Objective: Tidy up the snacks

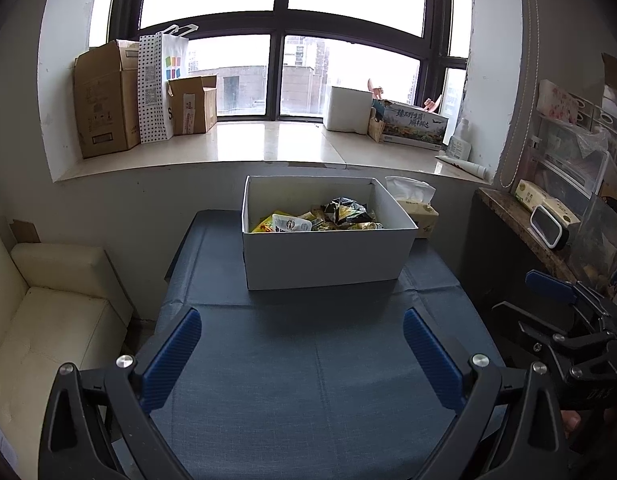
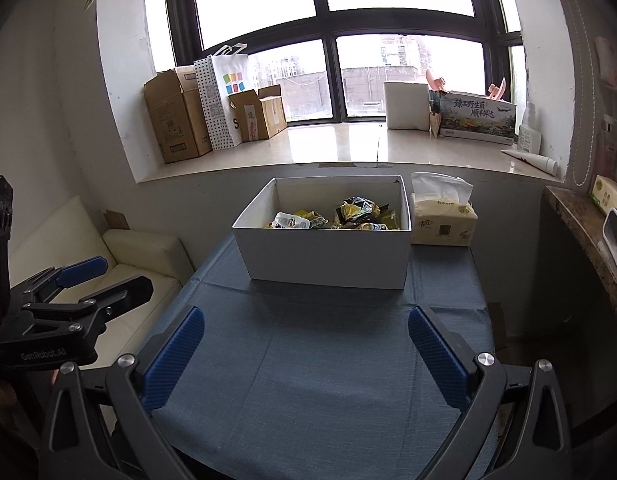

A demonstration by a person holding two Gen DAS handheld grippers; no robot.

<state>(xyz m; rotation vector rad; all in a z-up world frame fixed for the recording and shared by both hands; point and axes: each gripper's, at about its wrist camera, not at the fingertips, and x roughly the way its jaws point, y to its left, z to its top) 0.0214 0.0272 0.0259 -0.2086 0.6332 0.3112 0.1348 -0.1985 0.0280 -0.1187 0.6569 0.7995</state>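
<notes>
A white cardboard box [image 1: 324, 256] stands at the far end of the blue-clothed table [image 1: 308, 360]. It holds several snack packets [image 1: 316, 218], yellow, white and dark. It also shows in the right wrist view [image 2: 328, 258] with the snack packets [image 2: 340, 216] inside. My left gripper [image 1: 302, 330] is open and empty, above the near part of the table, well short of the box. My right gripper [image 2: 306, 330] is open and empty, held likewise. The right gripper shows at the right edge of the left wrist view [image 1: 568, 320]. The left gripper shows at the left of the right wrist view [image 2: 68, 300].
A tissue pack [image 2: 444, 220] sits right of the box. A cream sofa [image 1: 48, 320] stands left of the table, a dark side counter [image 1: 524, 236] to the right. The window sill [image 1: 268, 140] behind holds cardboard boxes, a paper bag and a printed carton.
</notes>
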